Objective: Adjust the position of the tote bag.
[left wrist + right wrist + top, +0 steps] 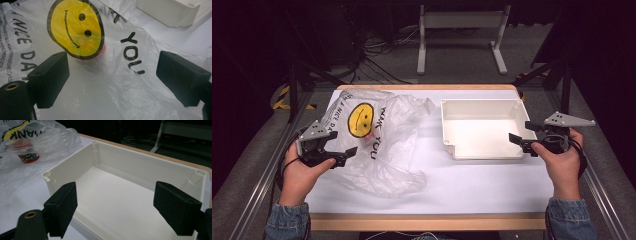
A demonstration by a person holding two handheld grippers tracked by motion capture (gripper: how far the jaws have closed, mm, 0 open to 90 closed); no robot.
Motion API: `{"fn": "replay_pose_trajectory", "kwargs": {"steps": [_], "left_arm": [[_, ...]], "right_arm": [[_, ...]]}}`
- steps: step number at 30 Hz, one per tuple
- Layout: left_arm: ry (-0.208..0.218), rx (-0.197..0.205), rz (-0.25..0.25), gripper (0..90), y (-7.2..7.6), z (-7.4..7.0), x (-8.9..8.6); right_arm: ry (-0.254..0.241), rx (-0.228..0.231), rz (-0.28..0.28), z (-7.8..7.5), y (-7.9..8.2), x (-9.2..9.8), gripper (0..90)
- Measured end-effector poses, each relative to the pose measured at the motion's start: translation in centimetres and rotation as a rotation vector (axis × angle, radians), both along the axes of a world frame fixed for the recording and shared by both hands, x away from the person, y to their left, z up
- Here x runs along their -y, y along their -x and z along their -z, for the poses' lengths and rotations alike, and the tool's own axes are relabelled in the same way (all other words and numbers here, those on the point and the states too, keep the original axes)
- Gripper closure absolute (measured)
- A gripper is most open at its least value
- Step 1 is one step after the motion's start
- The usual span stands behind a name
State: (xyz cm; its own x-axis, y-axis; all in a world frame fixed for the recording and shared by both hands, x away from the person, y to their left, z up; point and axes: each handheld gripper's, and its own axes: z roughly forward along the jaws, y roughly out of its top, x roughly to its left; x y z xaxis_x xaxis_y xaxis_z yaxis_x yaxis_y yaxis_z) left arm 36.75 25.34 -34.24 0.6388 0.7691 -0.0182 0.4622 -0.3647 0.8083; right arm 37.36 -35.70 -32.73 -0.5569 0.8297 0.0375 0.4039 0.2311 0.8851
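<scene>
So here's where I'm at: my left gripper (343,156) sits at the near-left edge of the plastic bag (377,145), jaws spread wide with nothing between the pads. In the left gripper view they frame the crinkly film and aren't pinching it. The bag lies on the left half of the bench (472,185), smiley print up. There's a small red-labelled cup (28,157) inside, just under the smiley, which I can make out through the film in the right gripper view.

The thing that matters for the next move: the cup lies straight ahead of the left gripper, a bit up and left of the midline between its jaws, with a layer of bag over it. So the left hand is clearly the nearer one.

My right gripper (518,134) is well apart from the bag, hovering at the right wall of the empty white tray (447,107), also spread open and empty, pointing across the tray toward the bag.

My guess is the left goes for the bag first.
</scene>
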Motion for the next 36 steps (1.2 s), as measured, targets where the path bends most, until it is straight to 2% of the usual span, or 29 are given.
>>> {"fn": "replay_pose_trajectory", "kwargs": {"steps": [8, 17, 19, 22, 31, 36], "left_arm": [[0.003, 0.009, 0.021, 12.7, 0.2, -0.4, 0.9], [0.01, 0.009, 0.09, 11.6, 0.8, -0.8, 2.7], [0.019, -0.001, 0.116, 11.1, 0.9, -0.9, 3.1], [0.044, -0.028, 0.18, 10.6, 1.0, -0.8, 3.8], [0.036, -0.043, 0.276, 9.5, 1.5, -0.7, 5.9], [0.052, -0.053, 0.337, 9.5, 1.7, -0.6, 6.9]], "right_arm": [[0.003, -0.003, -0.004, 0.2, -0.1, -0.1, 19.0], [0.007, -0.008, -0.013, 0.2, -0.1, -0.4, 18.8], [0.008, -0.009, -0.017, 0.2, -0.1, -0.5, 18.6], [0.007, -0.015, -0.021, 0.3, -0.2, -0.6, 18.5], [0.014, -0.03, -0.046, 0.7, -0.4, -1.3, 18.2], [0.017, -0.036, -0.049, 0.8, -0.5, -1.4, 18.0]]}}
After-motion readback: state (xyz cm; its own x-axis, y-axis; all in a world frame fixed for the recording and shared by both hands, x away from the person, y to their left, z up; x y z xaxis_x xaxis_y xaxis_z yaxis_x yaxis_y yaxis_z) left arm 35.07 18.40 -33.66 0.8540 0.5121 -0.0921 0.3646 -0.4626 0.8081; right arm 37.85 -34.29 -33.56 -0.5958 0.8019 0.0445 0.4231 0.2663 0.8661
